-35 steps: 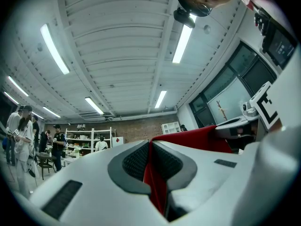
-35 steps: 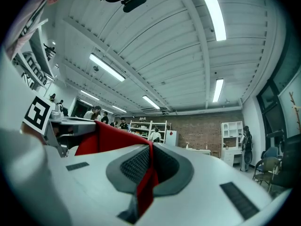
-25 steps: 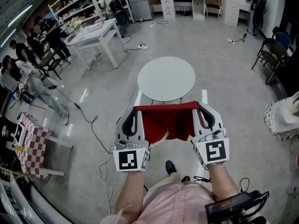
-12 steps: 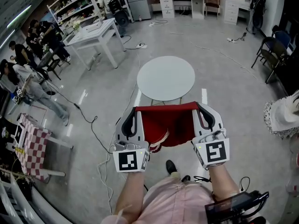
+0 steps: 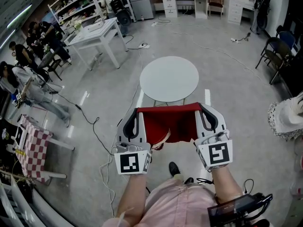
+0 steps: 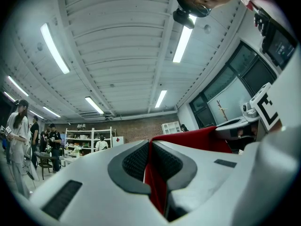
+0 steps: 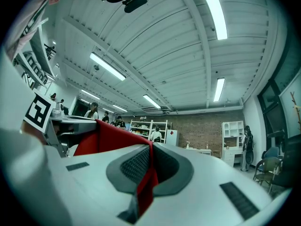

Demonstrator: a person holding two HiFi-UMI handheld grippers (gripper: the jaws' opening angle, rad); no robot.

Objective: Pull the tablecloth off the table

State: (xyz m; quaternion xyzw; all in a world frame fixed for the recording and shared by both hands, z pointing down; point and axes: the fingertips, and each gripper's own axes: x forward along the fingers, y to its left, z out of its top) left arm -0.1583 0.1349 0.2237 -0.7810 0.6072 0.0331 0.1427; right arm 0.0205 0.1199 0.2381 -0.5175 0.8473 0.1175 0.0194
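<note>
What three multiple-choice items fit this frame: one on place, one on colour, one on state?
1. Where is the cloth?
A. spread over the table
B. stretched between the left gripper and the right gripper
C. on the floor

2. What colour is the table top?
A. white
B. red
C. black

3. How do the left gripper's jaws stand?
A. wide open, empty
B. shut, empty
C. shut on the cloth

Key:
1 B: the head view shows each gripper holding one end of the cloth, and the table top is bare.
2 A: the bare round top is white.
3 C: the left gripper view shows red fabric pinched between the closed jaws.
</note>
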